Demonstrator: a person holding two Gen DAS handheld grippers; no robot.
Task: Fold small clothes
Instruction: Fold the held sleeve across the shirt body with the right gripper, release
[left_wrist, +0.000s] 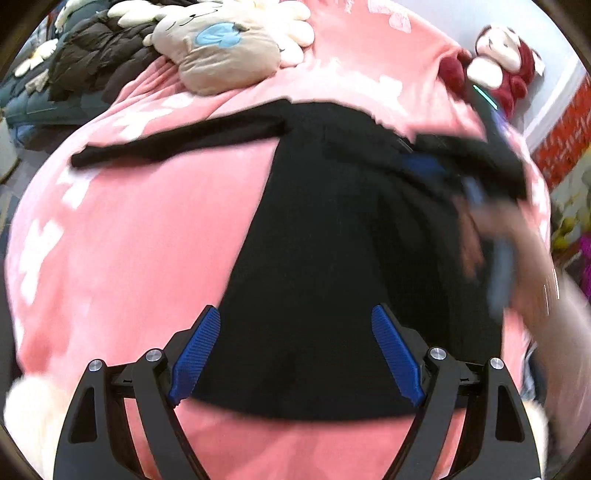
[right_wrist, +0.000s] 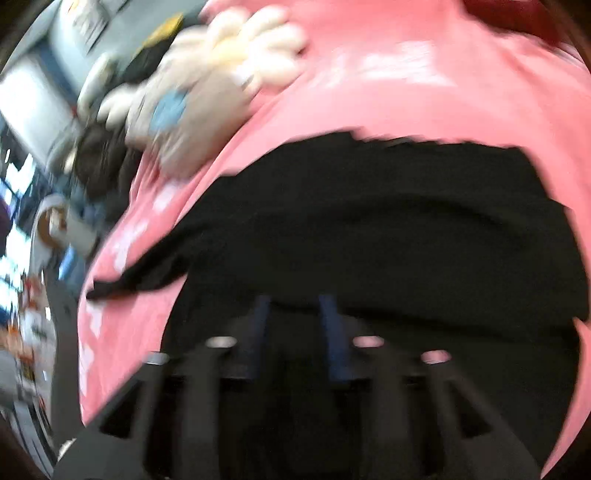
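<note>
A black long-sleeved garment (left_wrist: 332, 258) lies on a pink blanket (left_wrist: 147, 240). Its left sleeve (left_wrist: 177, 142) stretches out to the left. My left gripper (left_wrist: 295, 354) is open and empty, hovering over the garment's near hem. My right gripper (left_wrist: 476, 184) shows blurred at the right, holding the right sleeve (left_wrist: 476, 151) over the garment's body. In the right wrist view the gripper (right_wrist: 295, 310) is nearly closed on black cloth (right_wrist: 369, 240), all blurred by motion.
A beige plush pillow (left_wrist: 221, 51) and white flower cushions lie at the blanket's far edge. A red-haired doll (left_wrist: 506, 59) sits at the far right. Dark jackets (left_wrist: 92, 62) are piled at the far left. The person's hand (left_wrist: 554, 314) is at the right.
</note>
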